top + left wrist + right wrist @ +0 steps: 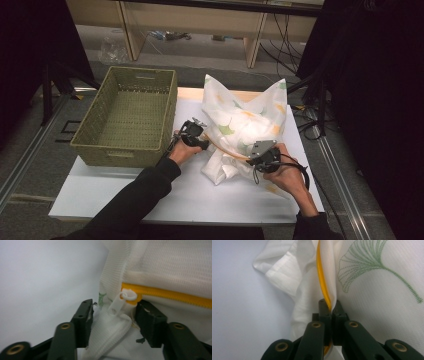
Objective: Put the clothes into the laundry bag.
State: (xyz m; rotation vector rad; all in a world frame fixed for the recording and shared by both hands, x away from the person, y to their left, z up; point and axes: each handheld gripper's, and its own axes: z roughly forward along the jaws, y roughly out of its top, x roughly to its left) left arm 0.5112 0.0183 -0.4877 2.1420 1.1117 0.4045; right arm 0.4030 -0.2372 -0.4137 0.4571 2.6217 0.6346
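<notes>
A white pillow cover [245, 120] printed with green and yellow leaves lies bunched on the white table [150, 195]. Its yellow zipper [170, 293] runs along an edge and ends at a white zipper pull [117, 303]. My left gripper [115, 312] is open, with the pull and a fold of white fabric between its jaws and small gaps beside the pads. In the high view the left gripper [200, 139] is at the cover's left side. My right gripper [331, 308] is shut on the cover's edge along the yellow zipper [321, 280], and it sits at the cover's front right [254, 156].
An olive woven basket [125, 115] stands on the table's left part, close to my left hand. Bare table surface lies in front of the cover and hands. Dark cables and rails run beside the table at the right [310, 125].
</notes>
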